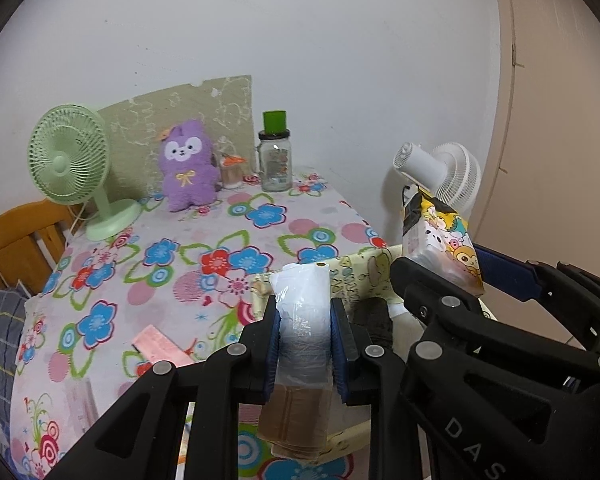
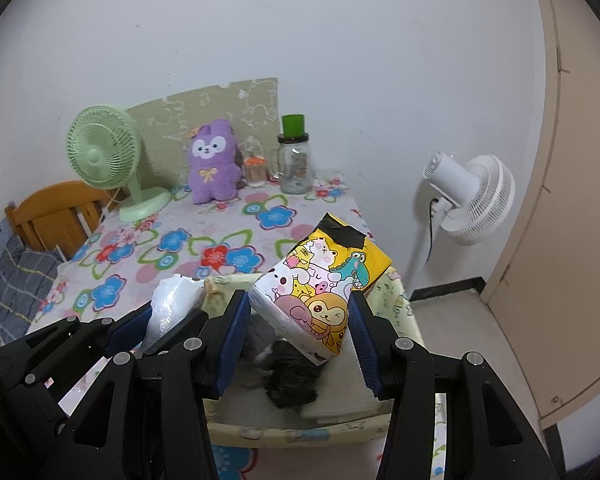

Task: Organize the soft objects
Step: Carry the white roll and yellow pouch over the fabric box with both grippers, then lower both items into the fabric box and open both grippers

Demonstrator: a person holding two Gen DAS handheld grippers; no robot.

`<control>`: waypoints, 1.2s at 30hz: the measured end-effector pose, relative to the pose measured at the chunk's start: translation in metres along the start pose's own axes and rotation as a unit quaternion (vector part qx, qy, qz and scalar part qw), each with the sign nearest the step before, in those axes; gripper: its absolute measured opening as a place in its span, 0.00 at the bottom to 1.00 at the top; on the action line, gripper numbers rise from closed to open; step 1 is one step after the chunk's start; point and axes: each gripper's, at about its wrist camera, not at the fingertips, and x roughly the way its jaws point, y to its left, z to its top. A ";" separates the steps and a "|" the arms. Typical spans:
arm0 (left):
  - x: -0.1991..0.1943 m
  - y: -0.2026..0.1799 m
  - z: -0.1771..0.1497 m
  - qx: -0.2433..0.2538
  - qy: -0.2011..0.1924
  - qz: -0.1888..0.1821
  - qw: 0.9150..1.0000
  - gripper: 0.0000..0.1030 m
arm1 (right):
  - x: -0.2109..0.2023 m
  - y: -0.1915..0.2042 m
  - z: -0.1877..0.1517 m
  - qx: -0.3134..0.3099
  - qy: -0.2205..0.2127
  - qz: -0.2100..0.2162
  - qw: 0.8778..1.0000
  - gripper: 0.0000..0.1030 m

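Observation:
My left gripper (image 1: 305, 316) is shut on a clear plastic packet (image 1: 302, 292) with beige cloth in its lower end. The packet stands upright between the blue pads. My right gripper (image 2: 300, 312) is shut on a tilted cartoon-printed tissue pack (image 2: 320, 292), yellow with animal faces. Both grippers hang side by side over a pale yellow fabric box (image 2: 396, 300) at the table's near right. A dark cloth (image 2: 290, 380) lies inside the box on something white. In the left wrist view the right gripper (image 1: 452, 276) holds the tissue pack (image 1: 444, 240). A purple plush toy (image 2: 214, 160) sits at the back.
The flowered tablecloth (image 1: 172, 240) also bears a green desk fan (image 1: 70, 160), a glass jar with a green lid (image 1: 275, 160), a small tub (image 1: 232, 172) and a pink flat item (image 1: 160, 346). A white standing fan (image 2: 472, 196) stands right; a wooden headboard (image 2: 56, 212) stands left.

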 end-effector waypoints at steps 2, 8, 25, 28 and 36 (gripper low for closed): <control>0.005 -0.003 0.000 0.002 0.004 -0.002 1.000 0.21 | 0.004 -0.005 -0.001 0.003 0.004 -0.002 1.000 0.52; 0.024 -0.013 0.001 0.006 0.019 -0.005 1.000 0.21 | 0.018 -0.020 -0.005 0.008 0.015 -0.004 1.000 0.52; 0.051 -0.015 -0.006 0.014 0.053 0.007 0.998 0.66 | 0.049 -0.027 -0.014 0.006 0.052 0.011 0.999 0.52; 0.052 -0.013 -0.008 0.014 0.056 0.004 0.998 0.70 | 0.054 -0.026 -0.014 0.006 0.060 0.020 0.998 0.52; 0.047 -0.017 -0.009 0.023 0.055 -0.006 0.998 0.80 | 0.058 -0.027 -0.015 0.020 0.074 0.019 0.997 0.62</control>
